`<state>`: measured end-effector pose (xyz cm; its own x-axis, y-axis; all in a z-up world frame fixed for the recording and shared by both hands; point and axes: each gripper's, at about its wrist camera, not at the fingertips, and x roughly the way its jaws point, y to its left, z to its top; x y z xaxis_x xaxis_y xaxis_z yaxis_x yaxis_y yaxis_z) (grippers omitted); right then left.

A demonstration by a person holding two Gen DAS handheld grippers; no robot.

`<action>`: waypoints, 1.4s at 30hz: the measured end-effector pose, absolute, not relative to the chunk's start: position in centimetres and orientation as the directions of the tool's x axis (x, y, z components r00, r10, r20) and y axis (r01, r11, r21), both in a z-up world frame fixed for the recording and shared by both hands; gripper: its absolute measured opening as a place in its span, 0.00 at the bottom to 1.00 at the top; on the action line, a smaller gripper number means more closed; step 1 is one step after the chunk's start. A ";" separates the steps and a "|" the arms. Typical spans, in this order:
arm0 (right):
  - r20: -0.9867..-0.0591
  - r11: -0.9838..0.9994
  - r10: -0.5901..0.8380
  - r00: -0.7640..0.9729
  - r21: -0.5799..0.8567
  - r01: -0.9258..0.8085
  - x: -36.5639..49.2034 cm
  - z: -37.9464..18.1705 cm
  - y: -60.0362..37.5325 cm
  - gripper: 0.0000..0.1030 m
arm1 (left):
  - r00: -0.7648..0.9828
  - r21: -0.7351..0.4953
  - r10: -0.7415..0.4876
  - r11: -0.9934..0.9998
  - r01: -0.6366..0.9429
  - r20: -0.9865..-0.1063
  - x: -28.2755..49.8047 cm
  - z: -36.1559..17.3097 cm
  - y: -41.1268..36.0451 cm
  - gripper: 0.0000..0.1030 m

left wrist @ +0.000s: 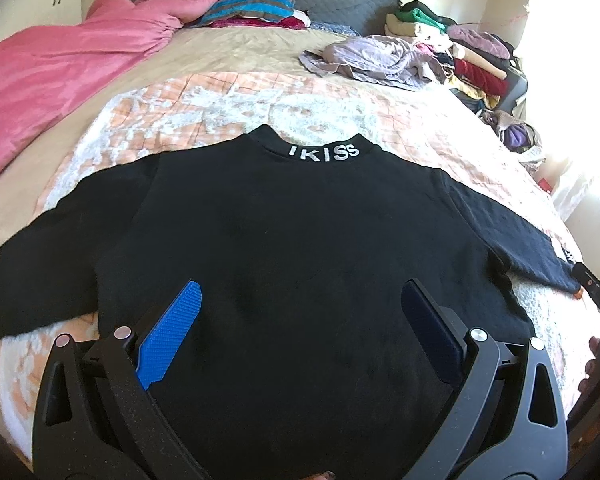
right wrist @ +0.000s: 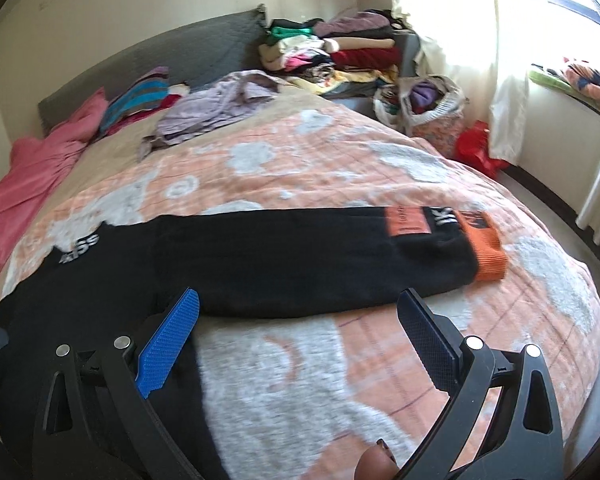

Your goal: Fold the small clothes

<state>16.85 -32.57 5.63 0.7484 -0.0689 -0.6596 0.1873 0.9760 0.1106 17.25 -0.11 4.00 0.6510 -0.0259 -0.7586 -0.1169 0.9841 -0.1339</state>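
A black sweater [left wrist: 292,232] with white letters on the collar [left wrist: 324,151] lies flat on the bed, both sleeves spread out. My left gripper [left wrist: 300,296] hovers open over the sweater's lower body, nothing between its blue fingers [left wrist: 172,332]. In the right wrist view the right sleeve [right wrist: 320,256] stretches to the right and ends in an orange cuff [right wrist: 488,254]. My right gripper [right wrist: 300,304] is open just below that sleeve, over the bedspread, and holds nothing.
The sweater rests on an orange and white quilted bedspread [right wrist: 300,360]. A pink blanket [left wrist: 52,80] lies on the left. A crumpled lilac garment [left wrist: 372,60] and a heap of clothes [left wrist: 472,56] sit at the far right. A laundry bag [right wrist: 428,108] stands beside the bed.
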 end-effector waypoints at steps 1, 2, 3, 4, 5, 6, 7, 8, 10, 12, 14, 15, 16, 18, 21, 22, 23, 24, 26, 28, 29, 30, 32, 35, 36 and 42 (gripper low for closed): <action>-0.661 0.974 -0.082 0.746 0.106 0.201 16.9 5.5 -33.2 0.96 | 0.650 -0.134 -0.028 0.984 -0.114 -0.759 17.4 4.0 -0.2 0.91; -0.661 0.971 -0.093 0.744 0.105 0.215 17.0 5.4 -33.8 0.96 | 0.649 -0.136 -0.034 0.985 -0.108 -0.760 17.6 4.0 -0.4 0.91; -0.663 0.968 -0.100 0.741 0.106 0.226 17.1 5.3 -34.2 0.96 | 0.648 -0.137 -0.037 0.985 -0.104 -0.761 17.8 3.9 -0.5 0.91; -0.671 0.963 -0.106 0.734 0.114 0.243 17.2 5.1 -34.9 0.96 | 0.646 -0.136 -0.038 0.985 -0.103 -0.762 18.1 3.8 -0.7 0.91; -0.679 0.958 -0.103 0.727 0.130 0.257 17.4 4.8 -35.5 0.96 | 0.645 -0.137 -0.042 0.986 -0.098 -0.763 18.3 3.8 -0.8 0.91; -0.686 0.952 -0.103 0.720 0.141 0.270 17.5 4.7 -36.1 0.96 | 0.642 -0.140 -0.050 0.986 -0.091 -0.765 18.6 3.7 -1.0 0.91; -0.695 0.945 -0.109 0.711 0.149 0.291 17.5 4.4 -36.8 0.96 | 0.636 -0.141 -0.055 0.986 -0.085 -0.769 18.9 3.5 -1.2 0.91; -0.701 0.937 -0.121 0.703 0.152 0.313 17.5 4.1 -37.5 0.96 | 0.635 -0.140 -0.057 0.987 -0.081 -0.771 19.1 3.4 -1.4 0.91; -0.712 0.925 -0.131 0.690 0.162 0.344 17.6 3.7 -38.7 0.96 | 0.630 -0.129 -0.054 0.989 -0.074 -0.775 19.6 3.0 -1.9 0.91; -0.719 0.915 -0.142 0.680 0.167 0.368 17.5 3.5 -39.6 0.96 | 0.639 -0.120 -0.048 0.990 -0.069 -0.768 20.0 2.9 -2.3 0.91; -0.733 0.899 -0.149 0.664 0.178 0.399 17.5 3.0 -40.9 0.96 | 0.653 -0.112 -0.042 0.991 -0.066 -0.756 20.4 2.8 -2.6 0.91; -0.740 0.890 -0.142 0.658 0.196 0.412 17.6 2.7 -41.6 0.96 | 0.649 -0.108 -0.038 0.992 -0.067 -0.760 20.7 2.7 -2.7 0.91; -0.746 0.882 -0.138 0.652 0.207 0.424 17.7 2.4 -42.1 0.96 | 0.644 -0.108 -0.039 0.992 -0.068 -0.764 21.1 2.6 -2.7 0.91; -0.759 0.862 -0.127 0.639 0.234 0.449 18.0 1.7 -43.2 0.96 | 0.641 -0.109 -0.038 0.991 -0.071 -0.766 21.8 2.4 -2.7 0.91; -0.779 0.823 -0.115 0.616 0.273 0.498 18.9 0.3 -45.1 0.96 | 0.637 -0.101 -0.029 0.992 -0.077 -0.771 22.9 2.0 -2.6 0.91; -0.780 0.814 -0.107 0.617 0.288 0.505 19.0 0.0 -45.6 0.96 | 0.634 -0.101 -0.027 0.992 -0.080 -0.773 23.2 1.9 -2.5 0.91; -0.781 0.798 -0.098 0.616 0.309 0.518 19.3 -0.4 -46.2 0.96 | 0.628 -0.101 -0.023 0.991 -0.088 -0.778 23.7 1.6 -2.4 0.91; -0.776 0.781 -0.093 0.624 0.332 0.529 19.5 -0.6 -46.7 0.96 | 0.622 -0.105 -0.023 0.990 -0.095 -0.783 24.1 1.4 -2.2 0.91; -0.758 0.762 -0.093 0.646 0.364 0.536 19.8 -0.7 -47.5 0.96 | 0.617 -0.115 -0.021 0.987 -0.113 -0.787 24.8 0.9 -1.8 0.91; -0.737 0.728 -0.089 0.670 0.411 0.549 20.2 -0.8 -48.4 0.96 | 0.615 -0.122 -0.015 0.984 -0.131 -0.789 25.4 0.5 -1.4 0.91; -0.730 0.716 -0.085 0.678 0.428 0.551 20.3 -0.8 -48.8 0.96 | 0.615 -0.129 -0.018 0.982 -0.137 -0.788 25.5 0.3 -1.3 0.91; -0.727 0.701 -0.085 0.681 0.442 0.560 20.4 -0.9 -49.2 0.96 | 0.615 -0.144 -0.025 0.979 -0.144 -0.788 25.7 0.1 -1.1 0.91; -0.712 0.678 -0.082 0.698 0.473 0.563 20.8 -0.9 -49.8 0.95 | 0.607 -0.182 -0.050 0.970 -0.158 -0.793 25.6 -0.2 -0.5 0.91; -0.703 0.672 -0.100 0.705 0.475 0.569 21.4 -0.8 -50.0 0.73 | 0.619 -0.232 -0.075 0.957 -0.177 -0.782 24.9 -0.1 0.2 0.91; -0.703 0.670 -0.108 0.703 0.472 0.574 21.4 -0.8 -50.1 0.65 | 0.624 -0.240 -0.078 0.954 -0.180 -0.778 24.7 0.0 0.4 0.91; -0.618 0.702 -0.113 0.778 0.505 0.503 20.9 0.9 -49.6 0.27 | 0.658 -0.240 -0.065 0.954 -0.180 -0.750 23.5 1.2 1.2 0.91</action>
